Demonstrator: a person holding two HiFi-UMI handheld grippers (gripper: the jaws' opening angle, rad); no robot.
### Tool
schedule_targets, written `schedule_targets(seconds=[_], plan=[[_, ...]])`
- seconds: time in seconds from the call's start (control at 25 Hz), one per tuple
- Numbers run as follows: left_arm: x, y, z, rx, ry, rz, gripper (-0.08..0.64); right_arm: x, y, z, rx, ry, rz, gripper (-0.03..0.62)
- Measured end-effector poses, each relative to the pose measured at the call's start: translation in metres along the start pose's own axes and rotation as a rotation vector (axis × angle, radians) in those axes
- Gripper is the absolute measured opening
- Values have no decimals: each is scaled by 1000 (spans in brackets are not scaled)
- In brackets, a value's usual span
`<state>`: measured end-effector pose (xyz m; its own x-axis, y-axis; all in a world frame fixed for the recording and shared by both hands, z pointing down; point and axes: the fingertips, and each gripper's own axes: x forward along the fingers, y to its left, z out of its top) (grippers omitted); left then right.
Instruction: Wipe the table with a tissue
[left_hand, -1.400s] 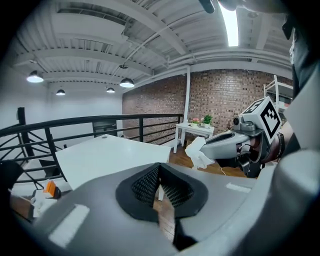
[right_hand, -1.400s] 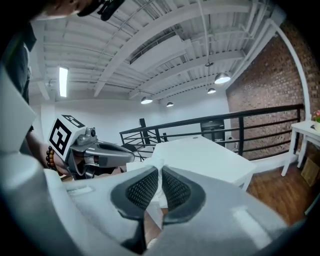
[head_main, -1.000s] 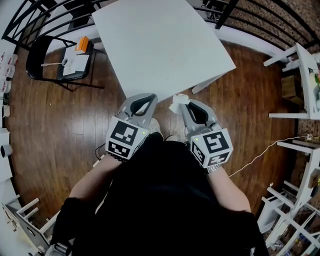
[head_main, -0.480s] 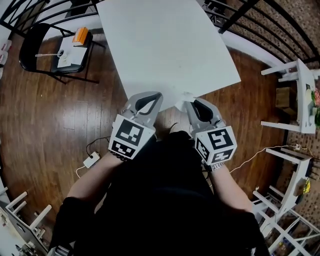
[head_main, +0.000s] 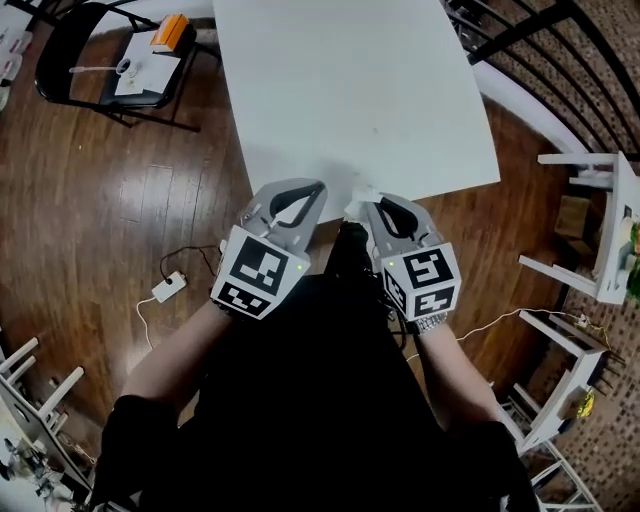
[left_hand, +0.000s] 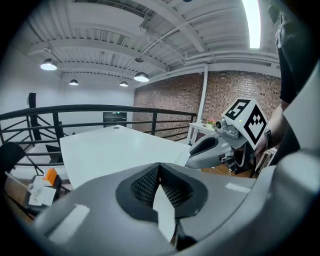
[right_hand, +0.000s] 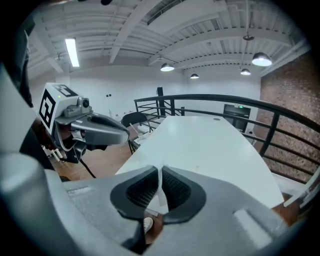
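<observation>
The white table fills the upper middle of the head view, with its near edge just ahead of both grippers. My right gripper is shut on a small white tissue, which pokes out past its tips at the table's near edge. In the right gripper view the tissue shows as a thin white strip pinched between the dark pads, with the table beyond. My left gripper is beside it, shut with nothing in it. Its pads meet above the table.
A black chair holding papers and an orange object stands at the table's far left. A cable and white adapter lie on the wooden floor. White furniture stands at the right, and a black railing runs behind the table.
The table's near edge has come closer to both grippers, and the view has shifted. The right gripper's tissue now reaches the table edge. Both grippers stay shut.
</observation>
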<state>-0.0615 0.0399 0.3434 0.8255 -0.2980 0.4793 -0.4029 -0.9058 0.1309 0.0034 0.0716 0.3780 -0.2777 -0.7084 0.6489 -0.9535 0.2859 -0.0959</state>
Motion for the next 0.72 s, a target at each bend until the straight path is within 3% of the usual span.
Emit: schedule_targets(seconds=[0.4,0.72], plan=[[51,5,-25,-62,128,65,15,56,-14,-35,-133,119,178,12],[68,13,-45,-135,187,114,15,85,-16,-50,-240,182,232,12]])
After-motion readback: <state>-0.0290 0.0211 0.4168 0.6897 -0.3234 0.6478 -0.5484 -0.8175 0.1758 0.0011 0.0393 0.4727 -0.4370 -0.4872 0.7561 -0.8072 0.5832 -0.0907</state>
